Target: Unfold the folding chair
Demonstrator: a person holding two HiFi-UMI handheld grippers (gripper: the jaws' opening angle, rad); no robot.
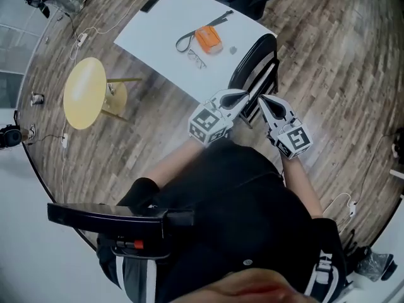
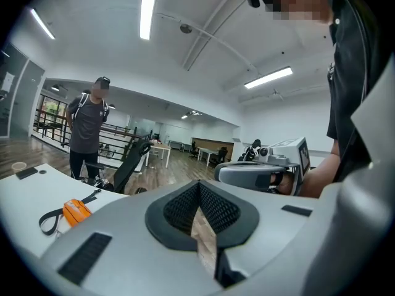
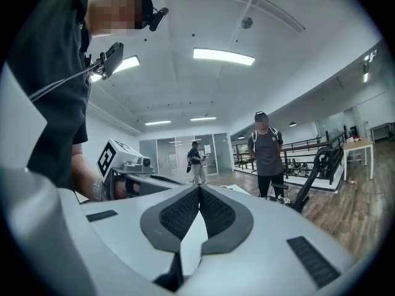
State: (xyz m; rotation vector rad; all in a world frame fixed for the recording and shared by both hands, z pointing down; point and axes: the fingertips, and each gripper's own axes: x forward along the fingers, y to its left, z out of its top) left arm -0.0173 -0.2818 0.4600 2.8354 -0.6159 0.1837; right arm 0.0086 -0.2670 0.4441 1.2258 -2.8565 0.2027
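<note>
Head view overhead; gripper views level

An open-plan office around me: beyond my left hand-held gripper (image 2: 199, 184), desks (image 2: 160, 148), wood floor (image 2: 175, 169), strip lights (image 2: 148, 8) overhead.

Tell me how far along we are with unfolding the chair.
Done: nothing yet. The folding chair stands folded flat beside the white table. In hand: nothing. The left gripper and right gripper are both shut and empty, with their tips near the chair. Left: the whole unfolding.
</note>
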